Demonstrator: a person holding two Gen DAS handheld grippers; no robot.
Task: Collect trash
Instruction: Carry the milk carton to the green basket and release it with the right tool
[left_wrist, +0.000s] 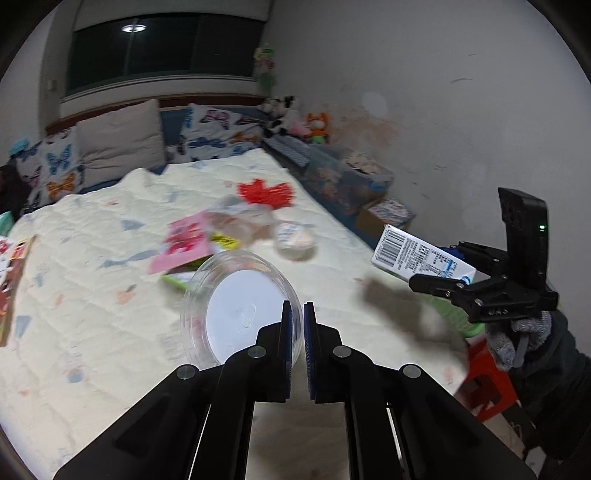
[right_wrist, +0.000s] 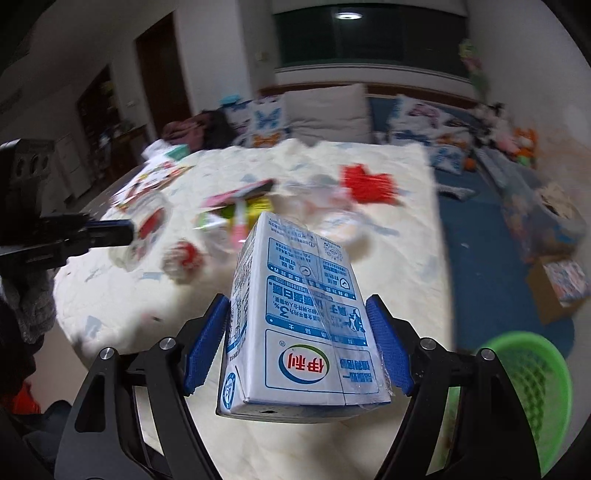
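Left wrist view: trash lifted above the quilted bed (left_wrist: 92, 295).
Left gripper (left_wrist: 298, 314) pinched on clear plastic lid (left_wrist: 236, 306); right gripper (right_wrist: 297, 343) clamping milk carton (right_wrist: 299, 325) near green basket (right_wrist: 532, 387).

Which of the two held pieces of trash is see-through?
The round plastic lid in the left gripper; the milk carton is printed blue and white.

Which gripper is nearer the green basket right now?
Right. The right gripper, shut on the milk carton, has the green basket just beside it; the left gripper, pinching the clear plastic lid, is further off, over the bed.
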